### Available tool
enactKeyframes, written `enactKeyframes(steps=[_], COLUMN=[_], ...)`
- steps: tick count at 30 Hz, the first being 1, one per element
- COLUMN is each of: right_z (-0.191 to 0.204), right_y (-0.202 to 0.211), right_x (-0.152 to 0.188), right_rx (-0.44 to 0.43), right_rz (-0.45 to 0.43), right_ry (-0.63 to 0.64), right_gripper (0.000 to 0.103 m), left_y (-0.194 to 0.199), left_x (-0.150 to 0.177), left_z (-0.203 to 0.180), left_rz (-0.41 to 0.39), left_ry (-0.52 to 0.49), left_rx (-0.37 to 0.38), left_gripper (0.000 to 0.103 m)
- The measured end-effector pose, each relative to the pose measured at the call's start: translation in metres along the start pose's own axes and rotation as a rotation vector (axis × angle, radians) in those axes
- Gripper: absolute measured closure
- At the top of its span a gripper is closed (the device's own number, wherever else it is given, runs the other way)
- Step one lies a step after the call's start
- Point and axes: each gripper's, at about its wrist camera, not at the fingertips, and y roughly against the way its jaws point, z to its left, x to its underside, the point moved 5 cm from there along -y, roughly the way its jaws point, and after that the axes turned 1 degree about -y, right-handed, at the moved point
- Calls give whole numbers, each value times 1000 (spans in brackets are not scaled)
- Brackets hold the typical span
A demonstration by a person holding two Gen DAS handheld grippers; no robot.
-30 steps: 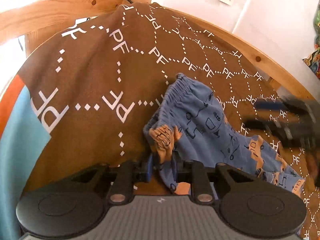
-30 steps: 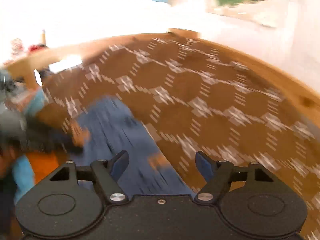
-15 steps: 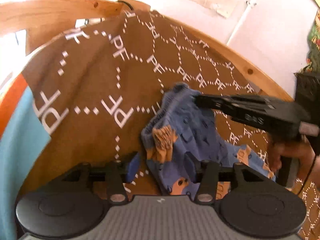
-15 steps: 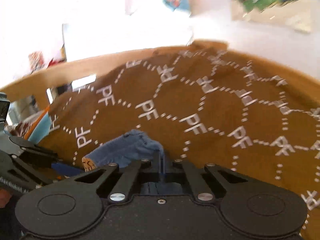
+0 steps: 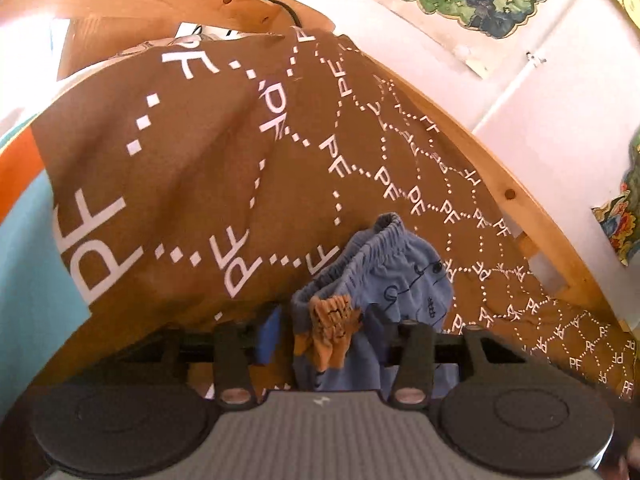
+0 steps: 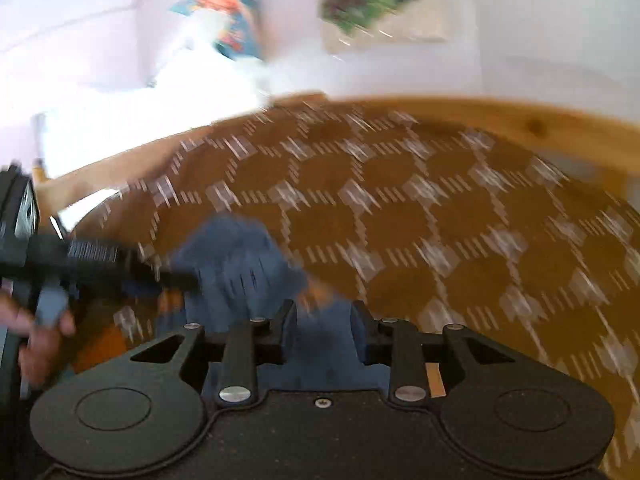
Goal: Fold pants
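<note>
Half a second back: right claw clamped on the pants, left claw spread. A second back, the reverse: left clamped on the cloth, right wide. Now both parted. Right jaws at a middling gap, no longer biting, blue cloth showing between and below them. Left jaws about as far apart as half a second back, with the bunched waistband and an orange patch hanging in the gap. No pinch visible there, though the right-hand finger is partly hidden by cloth.

Meaning for the task, as a judgement: a release, not a fold. Pants dropped in a heap, nothing flat, no crease laid. Likely a regrip or a shake-out ahead before any real fold. Task barely begun.

Right view heavily smeared by motion, so fine detail there not to be trusted.

Position: pants on the brown blanket, crumpled, elastic waistband uppermost and turned toward the far side. Well apart from the wooden rail along the bed's far edge, close in toward the near edge where both claws work. In the left view, heap directly ahead of the claw and spilling down between its fingers. In the right view, heap just ahead and slightly left of the jaws, with the left claw reaching in from the left edge, tip touching or nearly touching the cloth.
</note>
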Motion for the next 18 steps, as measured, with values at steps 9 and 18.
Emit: enactKeyframes(steps=[9,18], right_z=[19,16], right_y=[37,27], right_x=[89,101], right_rx=[373,355], right_rz=[166,137], right_ry=[82,101], right_gripper=[70,68], left_y=[7,46], left_x=[6,9], left_z=[-7,-46], left_rz=[-31,-146], left_ry=[-45,-183], left_rx=[-48,40], left_gripper=[85,87])
